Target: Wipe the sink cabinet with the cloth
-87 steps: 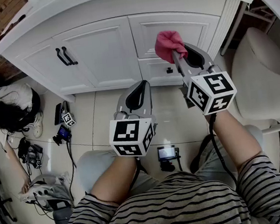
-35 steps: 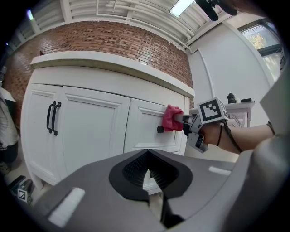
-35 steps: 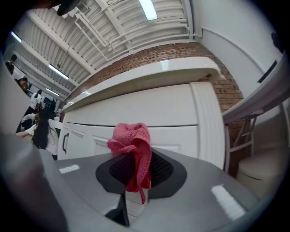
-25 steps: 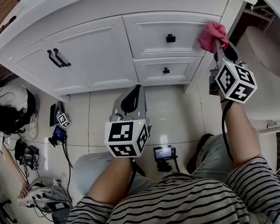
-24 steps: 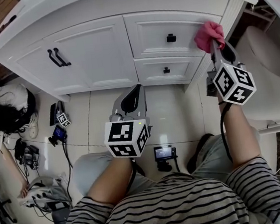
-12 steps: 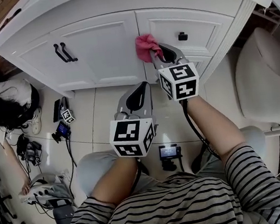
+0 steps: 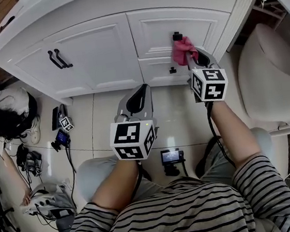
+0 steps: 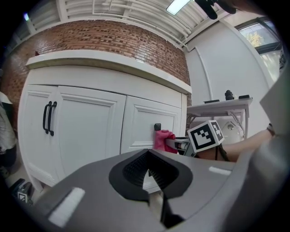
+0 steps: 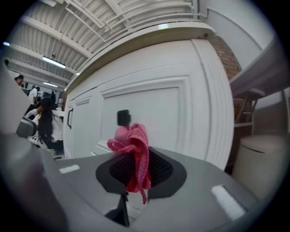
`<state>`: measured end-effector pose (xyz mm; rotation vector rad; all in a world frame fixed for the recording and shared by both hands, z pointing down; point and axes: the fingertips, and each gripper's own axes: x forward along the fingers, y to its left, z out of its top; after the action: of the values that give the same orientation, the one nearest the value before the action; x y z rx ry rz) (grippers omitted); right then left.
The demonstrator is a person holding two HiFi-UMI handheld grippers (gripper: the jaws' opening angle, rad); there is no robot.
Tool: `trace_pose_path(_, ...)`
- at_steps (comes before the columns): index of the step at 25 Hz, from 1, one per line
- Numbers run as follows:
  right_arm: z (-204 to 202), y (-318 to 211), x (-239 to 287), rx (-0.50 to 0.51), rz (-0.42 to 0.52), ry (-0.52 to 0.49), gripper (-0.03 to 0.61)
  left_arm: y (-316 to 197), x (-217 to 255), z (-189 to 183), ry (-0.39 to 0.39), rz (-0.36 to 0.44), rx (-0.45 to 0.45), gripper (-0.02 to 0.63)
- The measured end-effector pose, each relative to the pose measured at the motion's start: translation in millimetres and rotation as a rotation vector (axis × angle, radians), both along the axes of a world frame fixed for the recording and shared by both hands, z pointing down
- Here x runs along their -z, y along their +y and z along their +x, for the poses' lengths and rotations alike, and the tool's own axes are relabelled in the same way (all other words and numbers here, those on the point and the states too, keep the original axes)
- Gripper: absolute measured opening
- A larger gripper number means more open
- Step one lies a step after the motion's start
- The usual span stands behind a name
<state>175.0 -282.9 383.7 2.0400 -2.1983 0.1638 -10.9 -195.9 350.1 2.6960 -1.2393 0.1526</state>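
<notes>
The white sink cabinet [image 7: 101, 50] fills the top of the head view, with two doors at the left and two drawers at the right. My right gripper [image 7: 188, 56] is shut on a pink cloth [image 7: 182, 49], bunched at the jaw tips [image 9: 131, 154]. The cloth presses on the upper drawer front just below its small black knob [image 7: 177, 35], also seen as a knob [image 9: 123, 117] in the right gripper view. My left gripper [image 7: 138, 94] hangs shut and empty over the floor tiles, short of the cabinet. From the left gripper view the cloth [image 8: 162, 139] shows against the drawer.
A white toilet [image 7: 268, 78] stands right of the cabinet. The doors carry two black bar handles [image 7: 58, 59]. A small black knob [image 7: 172, 70] marks the lower drawer. Cables, devices and bags [image 7: 29, 152] lie on the tiled floor at the left. A small device [image 7: 170, 157] sits between my knees.
The right gripper swept the cloth across the upper drawer: from its right edge to the left by the door seam, then back right to below the knob. The left gripper stayed put.
</notes>
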Motion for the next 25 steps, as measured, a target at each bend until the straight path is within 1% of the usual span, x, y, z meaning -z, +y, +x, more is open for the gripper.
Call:
trace_pose_path(2, 38, 9, -2, -0.083, -0.005, -0.033, 0.064, 1, -2, 3, -0.009, 0.000, -0.002, 0.002)
trace_pose_path(5, 81, 25, -1, -0.166, -0.007, -0.033, 0.066, 3, -4, 5, -0.021, 0.002, -0.004, 0.002)
trace_pose_path(7, 98, 37, 0, -0.225, -0.003, -0.046, 0.064, 5, -3, 5, -0.020, 0.002, -0.005, 0.002)
trace_pose_path(8, 100, 42, 1, -0.242, 0.003, -0.063, 0.064, 6, -2, 5, -0.017, 0.001, -0.007, 0.002)
trace_pose_path(9, 96, 45, 3, -0.237, 0.013, -0.078, 0.064, 7, -1, 5, -0.011, 0.001, -0.010, 0.002)
trace_pose_path(10, 84, 46, 6, -0.204, 0.027, -0.083, 0.064, 8, 1, 5, -0.004, 0.001, -0.013, 0.002)
trace_pose_path(11, 63, 44, 8, -0.146, 0.044, -0.081, 0.064, 9, 3, 5, 0.005, 0.001, -0.016, 0.002)
trace_pose_path(14, -26, 30, 10, 0.118, 0.102, -0.050, 0.064, 9, 7, 5, 0.023, 0.003, -0.021, 0.002)
trace_pose_path(16, -85, 16, 0, 0.273, 0.114, -0.019, 0.064, 9, 7, 4, 0.028, 0.003, -0.022, 0.002)
trace_pose_path(18, -127, 0, -17, 0.357, 0.096, 0.011, 0.064, 6, 7, 1, 0.030, -0.001, -0.014, 0.002)
trace_pose_path(20, -150, -16, -35, 0.380, 0.073, 0.045, 0.064, 1, 6, -6, 0.031, -0.004, 0.000, 0.002)
trace_pose_path(21, -154, -22, -43, 0.377, 0.061, 0.067, 0.064, -1, 5, -9, 0.033, -0.007, 0.008, 0.002)
trace_pose_path(23, -145, -28, -57, 0.350, 0.040, 0.100, 0.064, -4, 4, -13, 0.039, -0.013, 0.017, 0.002)
trace_pose_path(25, -116, -29, -65, 0.289, 0.024, 0.095, 0.064, -6, 4, -13, 0.048, -0.021, 0.017, 0.002)
